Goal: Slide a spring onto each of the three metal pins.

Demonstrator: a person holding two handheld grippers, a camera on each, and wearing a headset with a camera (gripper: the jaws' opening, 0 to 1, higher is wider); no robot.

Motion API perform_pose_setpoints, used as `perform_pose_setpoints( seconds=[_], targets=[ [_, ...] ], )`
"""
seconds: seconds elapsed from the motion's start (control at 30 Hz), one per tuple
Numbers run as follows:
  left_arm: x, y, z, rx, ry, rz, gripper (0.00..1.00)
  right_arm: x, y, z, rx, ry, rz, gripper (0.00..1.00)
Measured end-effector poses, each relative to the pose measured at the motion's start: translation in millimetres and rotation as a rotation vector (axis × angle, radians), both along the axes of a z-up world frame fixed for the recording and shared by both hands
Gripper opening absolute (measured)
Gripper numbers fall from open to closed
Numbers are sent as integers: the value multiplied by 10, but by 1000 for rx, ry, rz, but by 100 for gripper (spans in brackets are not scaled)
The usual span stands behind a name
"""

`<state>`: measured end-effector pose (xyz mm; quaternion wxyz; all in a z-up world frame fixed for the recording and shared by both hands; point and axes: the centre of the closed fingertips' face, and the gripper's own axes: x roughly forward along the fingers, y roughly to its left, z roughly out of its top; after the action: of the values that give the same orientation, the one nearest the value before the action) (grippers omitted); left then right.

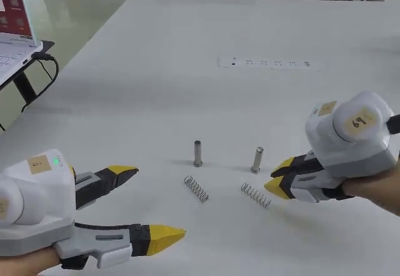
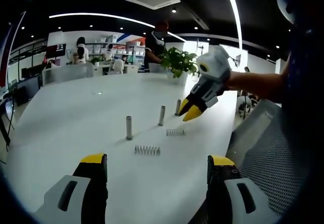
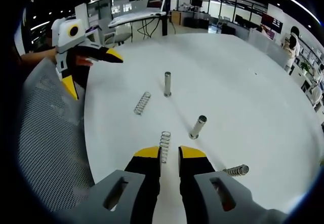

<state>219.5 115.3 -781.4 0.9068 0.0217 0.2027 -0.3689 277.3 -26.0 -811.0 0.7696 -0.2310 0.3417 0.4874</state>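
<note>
Left gripper (image 1: pixel 151 202): jaws wide apart, empty.
Right gripper (image 3: pixel 170 153): narrow gap, spring (image 3: pixel 164 143) end between tips, unclamped.
Pin A (image 1: pixel 197 153), pin B (image 1: pixel 257 160): upright, bare.
Second spring (image 1: pixel 196 188): flat on table (image 1: pixel 156 88).

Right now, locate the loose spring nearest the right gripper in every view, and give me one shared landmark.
Head view: the spring lies right of centre, just below the bare pin.
Left gripper view: spring mid-picture, beside the bare pin.
Right gripper view: spring low centre, just ahead of the jaws.
Shared landmark: that upright bare pin beside it.
</note>
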Motion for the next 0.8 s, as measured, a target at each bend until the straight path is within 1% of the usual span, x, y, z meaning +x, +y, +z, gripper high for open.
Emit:
perform_pose_setpoints(
  seconds=[0.07, 0.1, 0.17, 0.23, 0.3, 0.5, 0.6, 0.8],
  targets=[
    [-2, -6, 3, -1, 0, -1, 77, 1, 49, -9, -3, 6, 5, 11],
    [-4, -8, 4, 0, -1, -2, 77, -3, 66, -29, -15, 15, 6, 11],
    [-6, -9, 6, -1, -1, -3, 77, 4, 93, -47, -26, 12, 11, 11],
    [-4, -5, 10, -3, -3, -1, 77, 16, 121, -71, -35, 18, 9, 11],
    [-3, -8, 12, -5, -4, -1, 77, 12, 139, -107, -54, 33, 8, 11],
    [-2, -16, 22, -6, -7, 0, 77, 33, 199, -184, -96, 44, 7, 11],
    [-3, -19, 26, -7, -9, 0, 77, 52, 208, -241, -133, 43, 7, 12],
    [1, -15, 31, -10, -11, 1, 77, 74, 251, -298, -154, 56, 3, 13]
  ],
)
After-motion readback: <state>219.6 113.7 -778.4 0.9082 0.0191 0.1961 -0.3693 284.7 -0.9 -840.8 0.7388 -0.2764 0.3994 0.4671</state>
